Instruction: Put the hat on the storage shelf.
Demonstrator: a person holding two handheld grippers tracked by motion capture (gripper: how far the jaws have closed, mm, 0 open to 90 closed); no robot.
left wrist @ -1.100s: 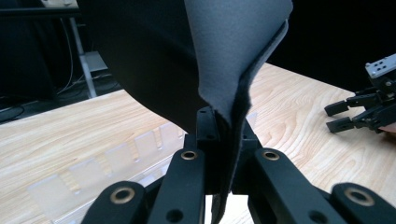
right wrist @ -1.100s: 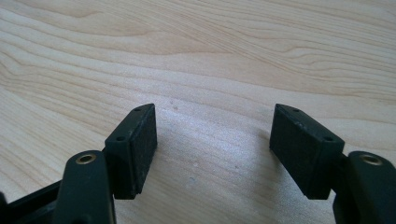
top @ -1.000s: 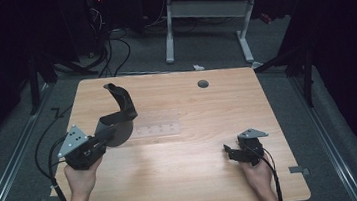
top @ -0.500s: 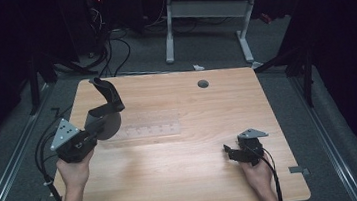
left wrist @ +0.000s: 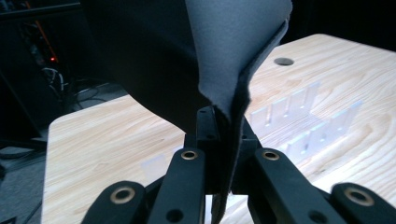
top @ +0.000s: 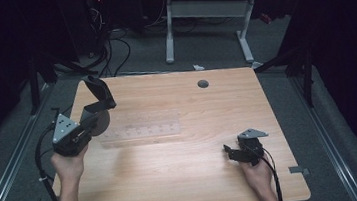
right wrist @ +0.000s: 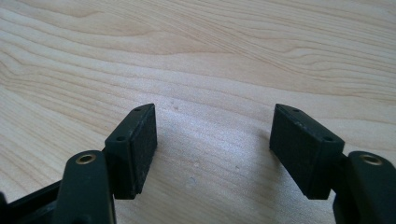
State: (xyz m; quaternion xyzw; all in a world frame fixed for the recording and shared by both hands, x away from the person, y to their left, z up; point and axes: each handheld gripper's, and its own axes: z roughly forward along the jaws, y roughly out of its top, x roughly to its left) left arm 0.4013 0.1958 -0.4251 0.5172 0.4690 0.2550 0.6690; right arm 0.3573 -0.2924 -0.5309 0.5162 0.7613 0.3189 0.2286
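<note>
The left tongs (top: 91, 124) pinched a dark sheet (left wrist: 219, 56) by its edge, holding it clear above the surface (top: 184, 175) at its left side. The right tongs (right wrist: 215, 154) rested spread and empty near the right front. With so thin a bite, the sheet might slip out or sag onto the clear rack (top: 142, 131) beside it. What the sheet was stayed unclear, and it blocked much of the left gripper view.

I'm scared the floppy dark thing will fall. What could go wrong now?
1. The left gripper pinches only the edge of the dark pad, seen in the left gripper view. It could slip out.
2. The pad hangs near the table edge, so it might drop to the floor.
3. The pad could swing into the clear rack lying nearby and knock it.
</note>
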